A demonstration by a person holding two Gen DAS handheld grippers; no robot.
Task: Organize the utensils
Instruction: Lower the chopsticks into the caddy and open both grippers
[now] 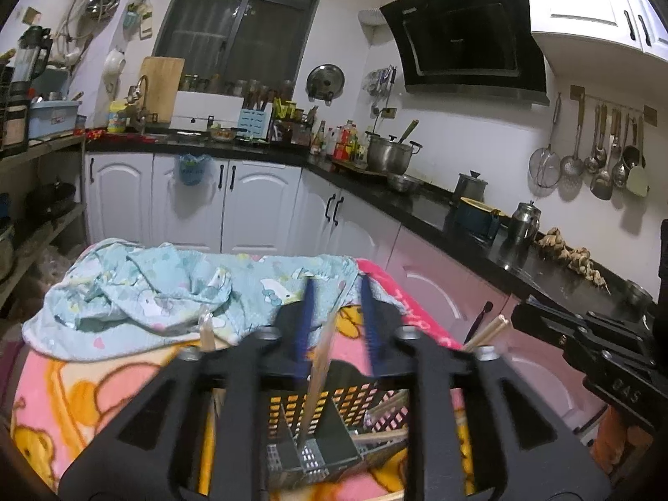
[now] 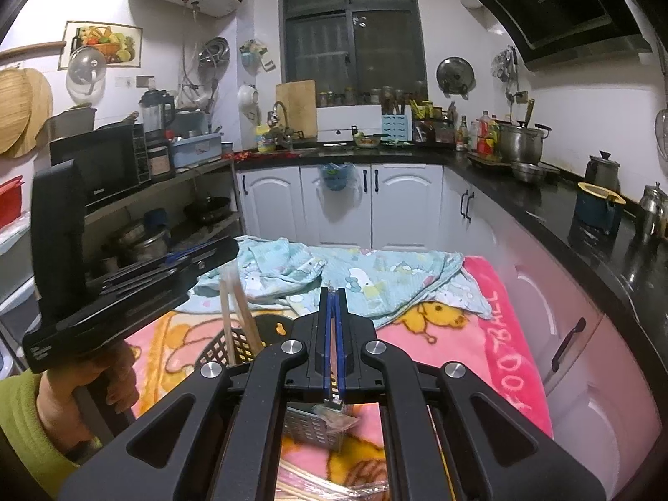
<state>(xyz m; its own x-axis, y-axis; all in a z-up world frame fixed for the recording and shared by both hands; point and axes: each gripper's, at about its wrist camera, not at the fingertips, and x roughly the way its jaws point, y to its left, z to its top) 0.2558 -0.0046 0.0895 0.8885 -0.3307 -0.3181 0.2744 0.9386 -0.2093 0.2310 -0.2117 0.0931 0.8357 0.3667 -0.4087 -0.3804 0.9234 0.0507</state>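
Standing loose between the left claw pads, a chopstick seemingly untouched.

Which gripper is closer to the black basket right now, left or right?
Left. The left gripper hangs right over the black basket, a chopstick between its open jaws. The right gripper is beside it, shut.

A pink cartoon-print blanket covered the supporting surface. At its far edge lay a crumpled light-blue printed cloth. Nearer, a black perforated utensil basket stood on it, and wrapped chopsticks lay nearest.
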